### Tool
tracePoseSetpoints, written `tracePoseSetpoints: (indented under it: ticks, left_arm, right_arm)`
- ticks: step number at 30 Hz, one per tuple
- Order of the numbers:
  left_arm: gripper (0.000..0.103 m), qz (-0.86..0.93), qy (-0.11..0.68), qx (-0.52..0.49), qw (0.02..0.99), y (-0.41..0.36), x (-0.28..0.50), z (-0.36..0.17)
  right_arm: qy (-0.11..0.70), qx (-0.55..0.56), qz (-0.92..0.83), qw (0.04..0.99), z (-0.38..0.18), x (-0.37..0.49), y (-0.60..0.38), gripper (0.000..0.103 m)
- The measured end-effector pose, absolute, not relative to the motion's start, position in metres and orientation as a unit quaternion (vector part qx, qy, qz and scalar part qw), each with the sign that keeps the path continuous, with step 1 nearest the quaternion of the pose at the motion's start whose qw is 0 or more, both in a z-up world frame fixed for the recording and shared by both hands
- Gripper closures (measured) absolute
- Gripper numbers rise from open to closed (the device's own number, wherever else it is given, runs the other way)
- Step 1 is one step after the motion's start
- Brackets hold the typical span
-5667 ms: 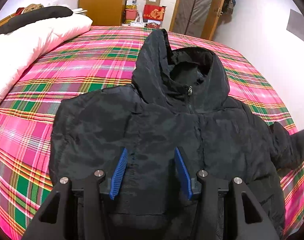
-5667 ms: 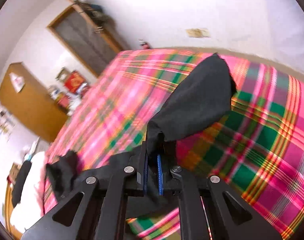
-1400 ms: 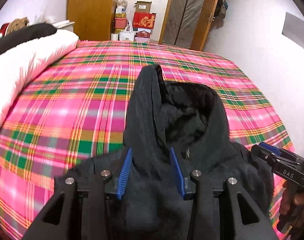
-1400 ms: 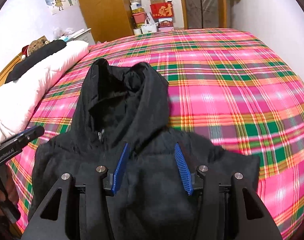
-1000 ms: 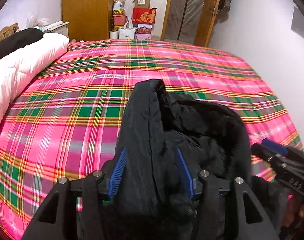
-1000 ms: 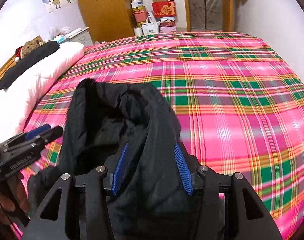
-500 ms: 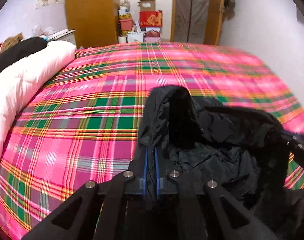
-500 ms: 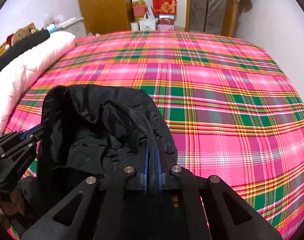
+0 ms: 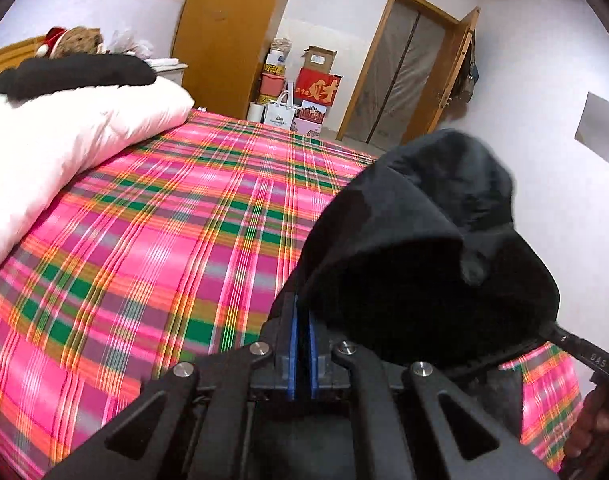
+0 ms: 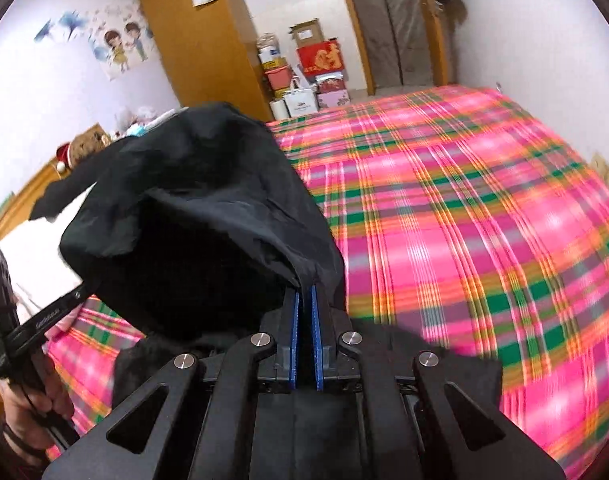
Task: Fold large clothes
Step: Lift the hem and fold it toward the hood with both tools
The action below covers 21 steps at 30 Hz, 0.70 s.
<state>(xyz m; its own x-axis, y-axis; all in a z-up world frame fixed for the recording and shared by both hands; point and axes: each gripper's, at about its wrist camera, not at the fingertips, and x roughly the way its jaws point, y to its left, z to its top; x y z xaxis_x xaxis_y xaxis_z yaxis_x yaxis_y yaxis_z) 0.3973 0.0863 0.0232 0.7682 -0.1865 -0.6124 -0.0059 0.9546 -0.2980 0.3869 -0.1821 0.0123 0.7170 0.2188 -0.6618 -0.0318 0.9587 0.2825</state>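
Two hand-held tools lift the hood of a black jacket [image 9: 424, 248] above a bed covered in a pink, green and orange plaid bedspread [image 9: 176, 240]. The left tool [image 9: 302, 312] has its blue pads pressed together on one edge of the hood, the dark cloth bulging up and to the right of it. The right tool [image 10: 304, 300] pinches the opposite edge in the same way — its pads closed on a fold of the jacket [image 10: 200, 216], which balloons up to the left. Each tool shows at the rim of the other's view, with the person's hand [image 10: 28, 404] gripping the left one's handle. The rest of the jacket hangs below the tools, close over the near edge of the bed. A white duvet [image 9: 60, 148] with a black garment [image 9: 76, 74] on top lies along the bed's left side — beyond the bed stand a wooden wardrobe [image 9: 228, 36], stacked boxes [image 9: 300, 84] and a door [image 9: 400, 72].
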Motion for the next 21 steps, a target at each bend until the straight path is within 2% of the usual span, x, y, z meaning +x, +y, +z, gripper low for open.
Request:
tracePoseSetpoints:
  ticks: [13,18,21]
  left_arm:
    - [0.098,-0.001,0.451,-0.155,0.879,0.113,0.3,-0.075]
    - [0.098,0.026,0.477,-0.187,0.858,0.14,0.275,-0.085]
    - [0.097,0.041,0.463,-0.206,0.861,0.151,0.259,-0.072]
  right_arm:
    - [0.473,0.174,0.013,0.864,-0.095,0.316,-0.219,0.098]
    - [0.477,0.199,0.017,0.856,-0.096,0.296,-0.233,0.098]
    - [0.465,0.205,0.031,0.861,-0.083,0.287,-0.229,0.089]
